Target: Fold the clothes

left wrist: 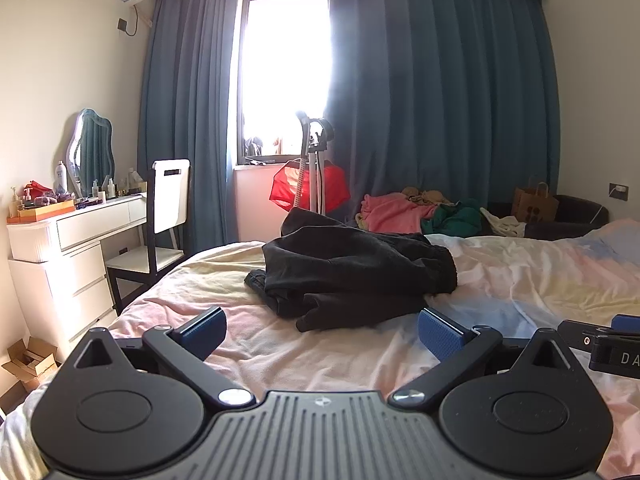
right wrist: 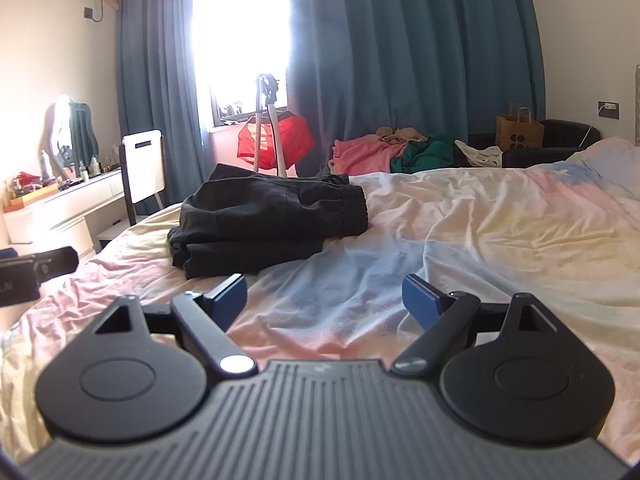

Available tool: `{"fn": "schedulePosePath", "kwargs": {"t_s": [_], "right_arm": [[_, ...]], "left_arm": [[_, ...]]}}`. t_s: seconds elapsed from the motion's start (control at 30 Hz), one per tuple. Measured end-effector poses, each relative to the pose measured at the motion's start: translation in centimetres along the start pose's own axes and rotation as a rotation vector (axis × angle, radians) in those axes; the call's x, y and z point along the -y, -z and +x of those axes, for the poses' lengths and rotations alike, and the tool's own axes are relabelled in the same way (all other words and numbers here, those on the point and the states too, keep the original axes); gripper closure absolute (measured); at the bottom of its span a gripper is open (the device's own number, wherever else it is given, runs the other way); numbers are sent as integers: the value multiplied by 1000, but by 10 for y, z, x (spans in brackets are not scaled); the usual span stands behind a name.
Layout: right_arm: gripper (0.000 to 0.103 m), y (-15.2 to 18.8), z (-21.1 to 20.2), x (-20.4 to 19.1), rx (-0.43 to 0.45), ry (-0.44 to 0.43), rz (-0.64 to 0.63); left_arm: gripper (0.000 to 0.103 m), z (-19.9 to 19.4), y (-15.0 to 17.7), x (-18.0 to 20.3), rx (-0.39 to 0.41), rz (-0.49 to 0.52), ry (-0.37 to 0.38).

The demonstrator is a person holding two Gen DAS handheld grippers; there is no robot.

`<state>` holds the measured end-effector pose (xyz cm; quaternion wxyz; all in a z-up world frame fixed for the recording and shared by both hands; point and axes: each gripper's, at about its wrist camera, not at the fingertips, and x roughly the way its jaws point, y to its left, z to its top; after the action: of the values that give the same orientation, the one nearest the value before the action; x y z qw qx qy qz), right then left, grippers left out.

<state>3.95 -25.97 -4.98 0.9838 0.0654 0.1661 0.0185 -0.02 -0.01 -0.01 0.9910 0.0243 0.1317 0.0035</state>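
Risk: both tongs gape empty over the bed sheet (right wrist: 460,216); left tongs (left wrist: 322,332), lower centre, could snag sheet with cloth. Right tongs (right wrist: 324,300) sit right of target. Black garment (left wrist: 352,276), mid-frame just beyond left tongs, untouched; loose layers may slip apart.

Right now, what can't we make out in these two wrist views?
- Black garment: folded in layers; its type and far side are hidden by its own folds, in both views.
- Clothes pile behind the bed: items overlap, count unclear.
- Window: blown out by glare.
- Dresser items: too small to identify.
- Right tongs in left view: cut off by the edge; open in their own view.
- Left tongs: open, empty.
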Motion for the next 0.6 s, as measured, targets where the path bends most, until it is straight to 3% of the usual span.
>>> {"fn": "schedulePosePath", "kwargs": {"t_s": [0.6], "right_arm": [[17, -2, -2, -6, 25, -6, -22]], "left_arm": [[1, 0, 4, 1, -16, 10, 1]]}}
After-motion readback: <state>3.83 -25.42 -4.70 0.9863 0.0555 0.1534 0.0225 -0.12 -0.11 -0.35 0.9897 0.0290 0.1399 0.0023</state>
